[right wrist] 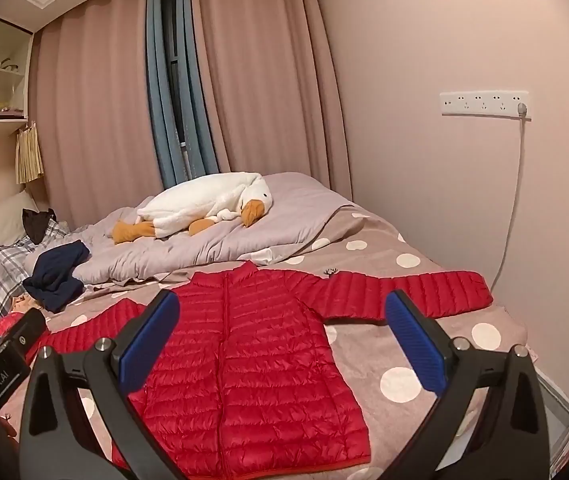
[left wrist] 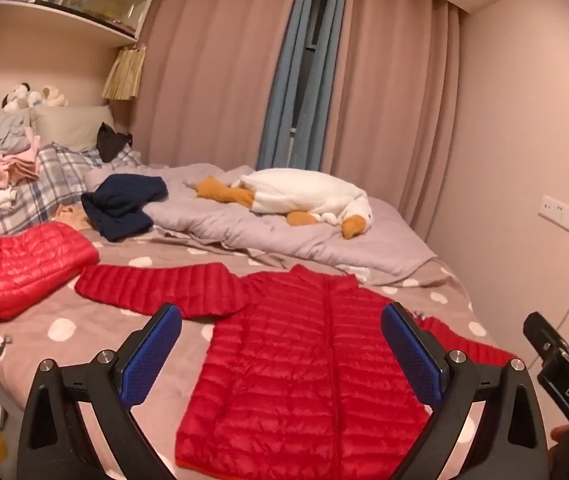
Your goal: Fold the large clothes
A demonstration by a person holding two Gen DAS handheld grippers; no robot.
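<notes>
A red quilted puffer jacket [left wrist: 304,364] [right wrist: 260,364] lies flat and zipped on the dotted bedspread, both sleeves spread out sideways. My left gripper [left wrist: 282,324] hovers over its lower left part, jaws wide open with nothing between the blue pads [left wrist: 148,364]. In the right wrist view my right gripper [right wrist: 282,308] hangs above the jacket's body, also wide open and empty. Its casing shows at the right edge of the left wrist view, and the left gripper's casing at the lower left of the right wrist view. The right sleeve [right wrist: 416,288] reaches toward the wall.
A second red puffer garment [left wrist: 24,268] lies folded at the left. A navy garment [left wrist: 124,204], a white plush goose [left wrist: 308,196] and a grey duvet [left wrist: 244,228] lie farther up the bed. Piled clothes [left wrist: 8,160] sit by the pillows. The wall with a socket strip [right wrist: 484,102] borders the right side.
</notes>
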